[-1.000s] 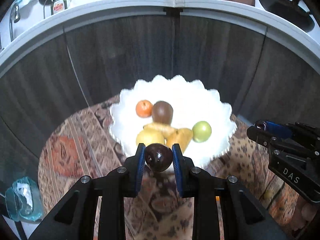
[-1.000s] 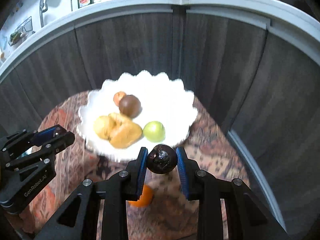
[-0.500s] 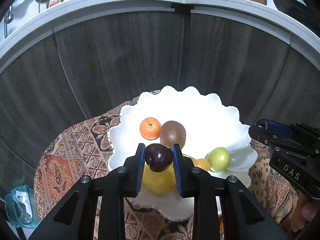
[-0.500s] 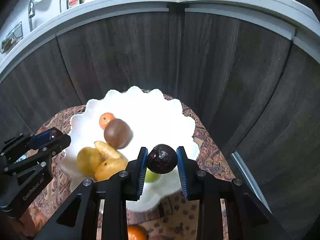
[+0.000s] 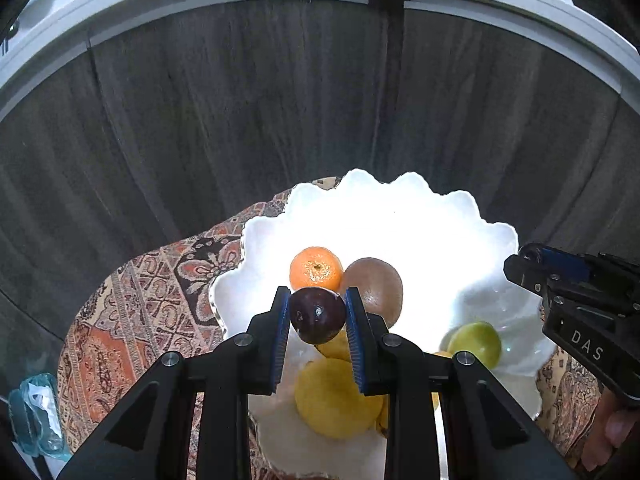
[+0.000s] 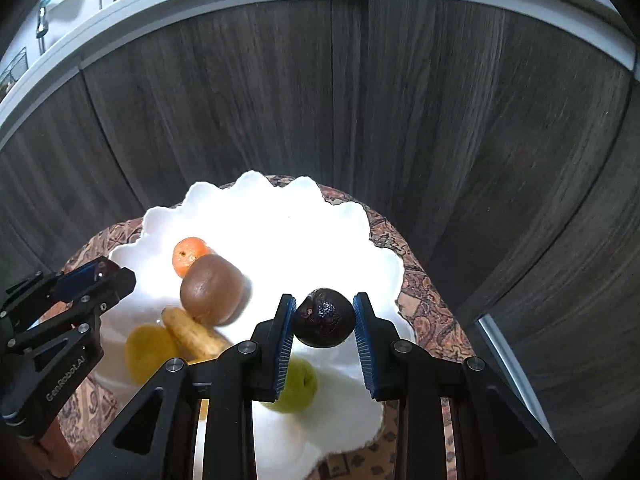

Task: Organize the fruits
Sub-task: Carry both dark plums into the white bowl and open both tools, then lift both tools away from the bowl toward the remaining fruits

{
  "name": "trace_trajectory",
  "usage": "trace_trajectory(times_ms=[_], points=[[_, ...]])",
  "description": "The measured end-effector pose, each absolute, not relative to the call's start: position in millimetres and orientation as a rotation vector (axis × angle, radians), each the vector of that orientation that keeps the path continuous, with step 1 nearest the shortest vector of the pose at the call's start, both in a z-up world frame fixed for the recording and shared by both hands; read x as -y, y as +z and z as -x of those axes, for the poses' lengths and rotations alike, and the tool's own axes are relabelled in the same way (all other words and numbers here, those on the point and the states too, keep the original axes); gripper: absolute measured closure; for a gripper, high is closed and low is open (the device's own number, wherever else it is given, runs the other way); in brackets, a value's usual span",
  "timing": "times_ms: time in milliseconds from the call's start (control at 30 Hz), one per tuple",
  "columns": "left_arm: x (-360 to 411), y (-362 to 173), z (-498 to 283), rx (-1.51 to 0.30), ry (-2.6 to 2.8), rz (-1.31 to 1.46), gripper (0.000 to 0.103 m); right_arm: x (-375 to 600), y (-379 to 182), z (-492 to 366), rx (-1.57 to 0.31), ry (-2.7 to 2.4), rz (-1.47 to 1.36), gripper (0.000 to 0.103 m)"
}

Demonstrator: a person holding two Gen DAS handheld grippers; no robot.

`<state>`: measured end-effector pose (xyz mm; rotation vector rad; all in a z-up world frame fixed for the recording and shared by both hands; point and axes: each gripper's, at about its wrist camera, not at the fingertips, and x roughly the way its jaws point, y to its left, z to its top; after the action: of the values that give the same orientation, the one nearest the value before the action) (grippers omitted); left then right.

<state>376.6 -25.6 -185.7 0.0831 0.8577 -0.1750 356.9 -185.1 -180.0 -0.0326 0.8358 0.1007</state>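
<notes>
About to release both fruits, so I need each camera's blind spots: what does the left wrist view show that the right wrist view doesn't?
Only the left wrist view shows the smooth dark purple plum gripped in the left gripper and a crumpled clear plastic bag at the cloth's edge.

Only the right wrist view shows the rough dark avocado gripped in the right gripper and the yellow banana clearly.

Both show the white scalloped bowl, orange tangerine, brown kiwi, green apple and yellow lemon.
</notes>
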Motion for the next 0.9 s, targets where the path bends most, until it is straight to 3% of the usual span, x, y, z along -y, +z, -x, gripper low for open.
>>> trace_trajectory(times_ms=[333, 400, 500, 567, 633, 733, 900], points=[[26.8, -196.5, -381.2, -0.889, -0.173, -0.077, 0.074, 184.7, -192.8, -367.7, -0.883, 0.112, 0.023, 0.072], [25.7, -195.6, -380.6, -0.886, -0.166, -0.074, 0.06, 184.9, -193.2, -367.2, -0.887, 0.107, 0.024, 0.072], [24.5, -192.4, -379.2, -0.874, -0.151, -0.078, 0.049, 184.4, -191.0, -364.4, -0.873, 0.1, 0.036, 0.071], [23.2, -189.8, -378.7, -0.873, -0.14, -0.076, 0.043, 184.8, -189.0, -362.5, -0.867, 0.089, 0.038, 0.062], [22.0, -186.5, -377.4, -0.866, -0.133, -0.072, 0.036, 185.7, -185.9, -359.1, -0.849, 0.076, 0.04, 0.042], [21.1, -179.8, -373.8, -0.846, -0.116, -0.076, 0.023, 186.8, -179.6, -354.4, -0.823, 0.059, 0.046, 0.028], [20.5, -165.7, -365.9, -0.819, -0.096, -0.081, 0.009, 192.0, -166.6, -347.7, -0.797, 0.029, 0.05, 0.02]])
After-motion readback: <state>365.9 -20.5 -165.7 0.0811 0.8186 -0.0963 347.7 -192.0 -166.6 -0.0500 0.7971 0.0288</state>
